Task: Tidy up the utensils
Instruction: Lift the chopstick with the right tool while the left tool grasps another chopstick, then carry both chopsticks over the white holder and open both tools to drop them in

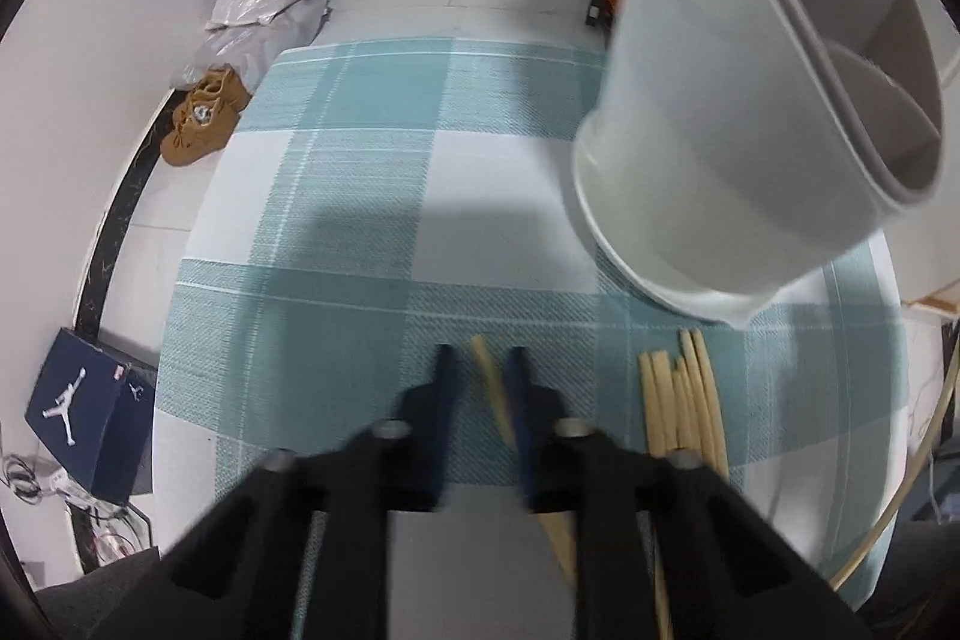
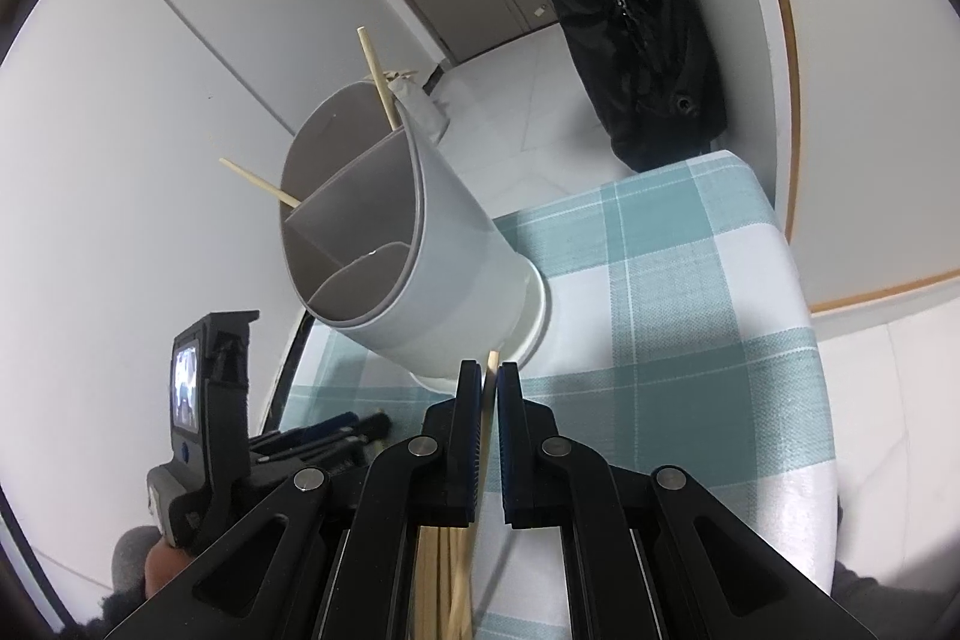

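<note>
**Mia:** What is on the bench (image 1: 198, 340)?

**Tom:** A soft woven cloth with blue-green and white squares (image 1: 360, 160). On it stands a tall, smooth, grey plastic cup with walls inside (image 2: 456, 244), set on a round white base. It looks tipped, but the round lens may do that.

**Mia:** What is in the cup?

**Tom:** Two thin pale wooden sticks (image 2: 375, 64) poke out of the back part. Their lower ends are hidden inside.

**Mia:** What does the right gripper (image 2: 487, 370) do?

**Tom:** Its jaws are pinched tight on one pale wooden chopstick (image 2: 487, 418). The tip peeks out just in front of the cup's base. The other end is cut off at the bottom.

**Mia:** And the left gripper (image 1: 480, 358)?

**Tom:** It is blurry. Its jaws stand a little apart. A pale wooden stick (image 1: 492, 388) lies on the cloth between them, close to the right jaw. I see cloth between it and the left jaw.

**Mia:** More sticks?

**Tom:** Yes, a flat bunch of long pale sticks (image 1: 684, 400) lies just beside, near the cup. The gripper hides their near ends.
</note>
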`<action>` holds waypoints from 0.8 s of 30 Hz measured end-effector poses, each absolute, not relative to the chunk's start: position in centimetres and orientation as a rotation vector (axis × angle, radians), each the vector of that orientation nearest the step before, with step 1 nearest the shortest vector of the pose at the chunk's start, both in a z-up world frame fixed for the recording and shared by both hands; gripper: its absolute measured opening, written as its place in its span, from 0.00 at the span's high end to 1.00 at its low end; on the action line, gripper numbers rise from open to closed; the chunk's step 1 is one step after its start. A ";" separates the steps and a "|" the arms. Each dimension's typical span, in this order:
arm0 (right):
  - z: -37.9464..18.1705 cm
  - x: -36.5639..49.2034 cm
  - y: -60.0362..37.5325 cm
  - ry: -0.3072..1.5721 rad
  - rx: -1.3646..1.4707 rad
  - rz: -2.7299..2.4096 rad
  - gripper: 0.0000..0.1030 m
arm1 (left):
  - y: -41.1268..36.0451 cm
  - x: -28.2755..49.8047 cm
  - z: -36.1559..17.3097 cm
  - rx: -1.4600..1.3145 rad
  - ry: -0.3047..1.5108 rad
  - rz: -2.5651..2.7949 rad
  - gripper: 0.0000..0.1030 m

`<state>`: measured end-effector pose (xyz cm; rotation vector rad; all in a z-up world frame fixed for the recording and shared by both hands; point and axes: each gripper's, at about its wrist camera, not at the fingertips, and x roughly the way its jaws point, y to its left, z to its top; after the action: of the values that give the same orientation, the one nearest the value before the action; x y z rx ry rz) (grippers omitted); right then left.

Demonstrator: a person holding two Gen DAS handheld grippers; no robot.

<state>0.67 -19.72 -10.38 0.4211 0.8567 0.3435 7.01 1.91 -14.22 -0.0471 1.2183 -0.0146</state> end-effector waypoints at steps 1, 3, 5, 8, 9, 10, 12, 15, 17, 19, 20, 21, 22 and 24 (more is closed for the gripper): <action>-10.3 0.7 -19.7 0.856 0.420 0.344 0.96 | 2.1 7.0 -14.2 -0.066 1.223 -0.019 0.97; -10.3 0.7 -19.7 0.850 0.415 0.342 0.96 | 2.4 7.2 -14.2 -0.089 1.228 -0.025 0.99; -10.2 0.6 -19.5 0.845 0.408 0.339 0.96 | 2.7 7.3 -14.3 -0.115 1.226 -0.030 0.99; -10.0 0.4 -19.3 0.834 0.398 0.336 0.96 | 3.4 7.2 -14.0 -0.162 1.217 -0.040 0.99; -9.9 0.3 -19.2 0.829 0.395 0.337 0.96 | 3.5 7.1 -13.8 -0.174 1.207 -0.046 0.99; -9.8 0.2 -19.2 0.825 0.392 0.337 0.96 | 3.5 7.0 -13.3 -0.182 1.188 -0.052 0.99; -9.4 -0.2 -19.1 0.807 0.381 0.335 0.96 | 3.7 6.5 -12.1 -0.204 1.139 -0.067 0.99; -8.8 -0.8 -19.1 0.779 0.375 0.333 0.96 | 3.8 5.8 -10.5 -0.237 1.074 -0.094 0.99; -8.3 -1.4 -19.1 0.756 0.375 0.334 0.96 | 4.0 4.7 -9.1 -0.254 1.017 -0.106 0.99; -7.7 -2.0 -19.1 0.729 0.371 0.335 0.96 | 4.1 3.7 -7.8 -0.275 0.965 -0.125 0.99; -7.5 -2.2 -19.1 0.719 0.370 0.335 0.96 | 4.1 3.2 -7.4 -0.275 0.946 -0.127 0.99; -7.3 -2.5 -19.1 0.706 0.368 0.336 0.96 | 4.0 2.7 -7.0 -0.268 0.932 -0.129 0.99; -7.0 -2.9 -19.0 0.690 0.362 0.338 0.96 | 3.7 2.2 -6.6 -0.245 0.929 -0.126 0.99; -6.5 -3.5 -18.6 0.671 0.346 0.356 0.96 | 4.0 2.0 -6.5 -0.231 0.927 -0.121 0.99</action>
<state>-3.46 -18.55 -6.46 0.3458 0.6713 0.3559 2.00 4.00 -6.49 -0.2312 0.9271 -0.1209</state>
